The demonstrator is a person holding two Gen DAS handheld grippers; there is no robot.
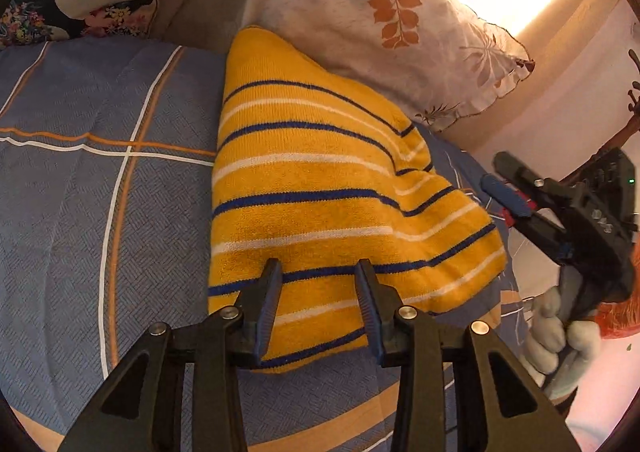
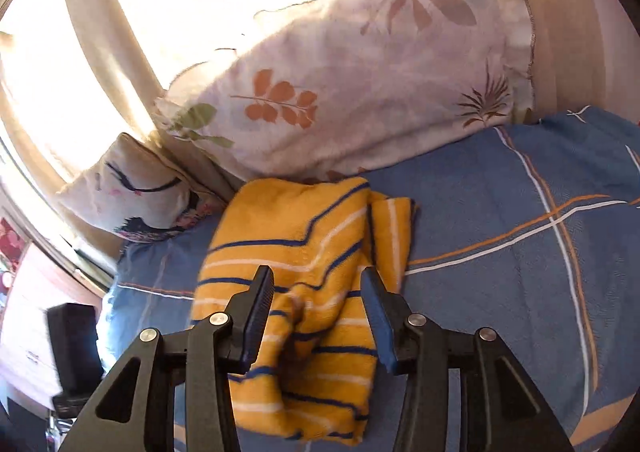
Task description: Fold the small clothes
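Striped garment (image 1: pixel 320 188) lies folded near the bed's (image 1: pixel 100 192) pillow edge. I see both grippers, left gripper (image 1: pixel 318 272) and right gripper (image 2: pixel 318 280), spread and holding nothing. Closing on one layer alone could drag the fold open.

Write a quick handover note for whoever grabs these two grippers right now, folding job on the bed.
Left gripper: open, holding nothing, fingers over the near edge of the yellow striped garment.
Right gripper: open, holding nothing, hovering over the same garment.
Garment: on the blue plaid bedspread, its far end against the leaf-print pillow.
Done: it looks folded over into a compact bundle, with one flap sticking out on the side.
Left: probably tuck that flap and square it up.
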